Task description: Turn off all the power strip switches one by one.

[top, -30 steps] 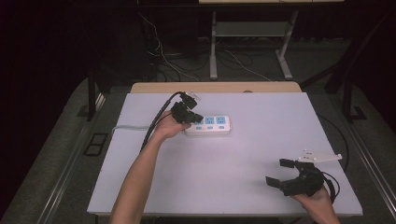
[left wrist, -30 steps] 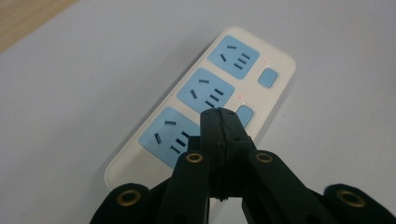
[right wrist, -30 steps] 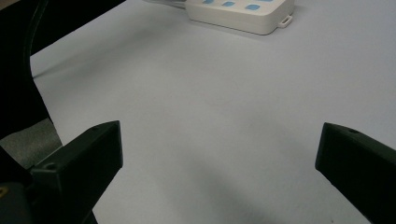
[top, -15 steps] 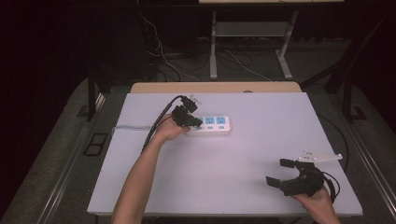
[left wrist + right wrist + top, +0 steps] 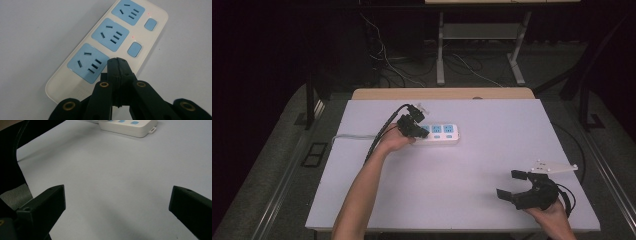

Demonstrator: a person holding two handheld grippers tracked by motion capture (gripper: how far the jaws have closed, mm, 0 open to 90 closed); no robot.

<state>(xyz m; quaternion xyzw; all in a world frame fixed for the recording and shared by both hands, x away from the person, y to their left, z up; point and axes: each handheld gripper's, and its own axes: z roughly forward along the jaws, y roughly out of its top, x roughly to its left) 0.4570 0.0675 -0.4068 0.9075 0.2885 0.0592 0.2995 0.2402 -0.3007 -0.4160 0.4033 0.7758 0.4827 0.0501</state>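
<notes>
A white power strip with three blue sockets lies at the back left of the white table. In the left gripper view the strip runs diagonally, with two blue switches and small red lights beside them. My left gripper is shut with nothing between its jaws; its tip hovers over or rests on the strip beside the nearest socket, and I cannot tell if it touches. From above, the left gripper sits at the strip's left end. My right gripper stands open and apart from everything near the front right corner.
The strip's pale cord runs left off the table. A wooden board borders the table's far edge, with metal legs and loose cables on the floor behind. In the right gripper view the strip lies far off beyond bare tabletop.
The left gripper has edged slightly toward the strip's left end. The right gripper has stayed where it was.
</notes>
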